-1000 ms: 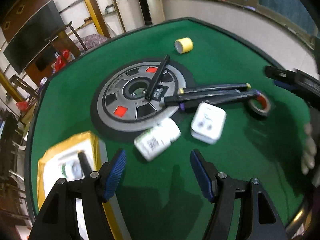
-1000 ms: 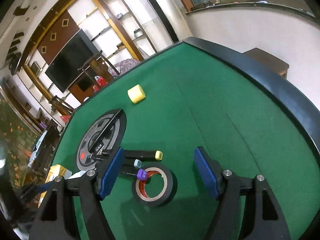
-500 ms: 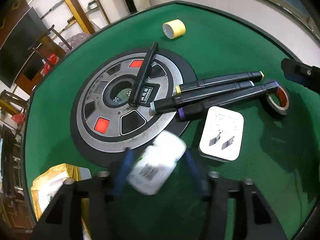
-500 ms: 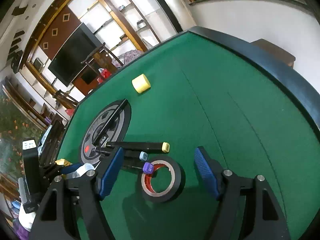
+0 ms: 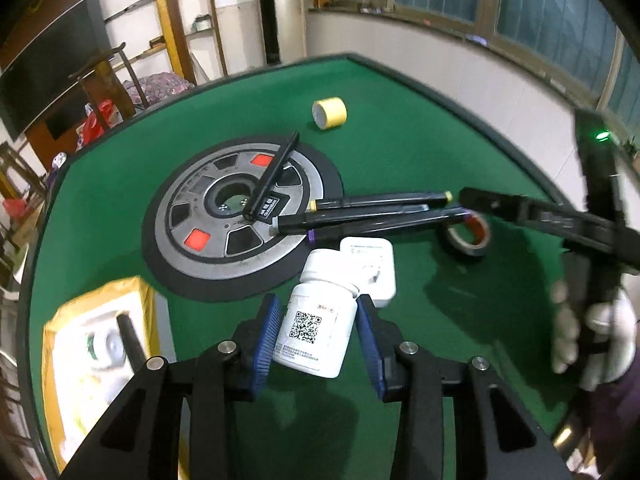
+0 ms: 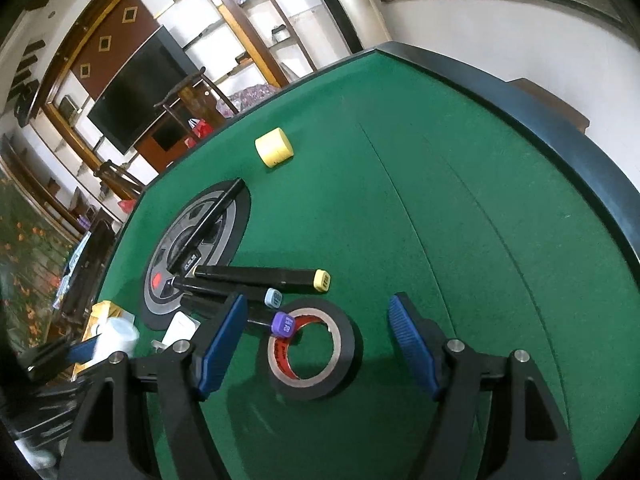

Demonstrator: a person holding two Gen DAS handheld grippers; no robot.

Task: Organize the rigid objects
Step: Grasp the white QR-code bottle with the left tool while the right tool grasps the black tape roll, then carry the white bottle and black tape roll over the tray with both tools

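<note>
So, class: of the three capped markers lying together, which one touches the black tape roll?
The purple-capped marker: its cap rests on the black tape roll, unlike the others.

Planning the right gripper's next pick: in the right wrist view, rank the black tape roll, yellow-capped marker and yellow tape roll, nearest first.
From the right gripper:
1. Black tape roll, between its open jaws.
2. Yellow-capped marker, just beyond, left of centre.
3. Yellow tape roll, far up the table.

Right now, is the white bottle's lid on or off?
On. The white bottle, pinched by the left gripper, has its wide white cap seated on the neck; no opening shows.
</note>
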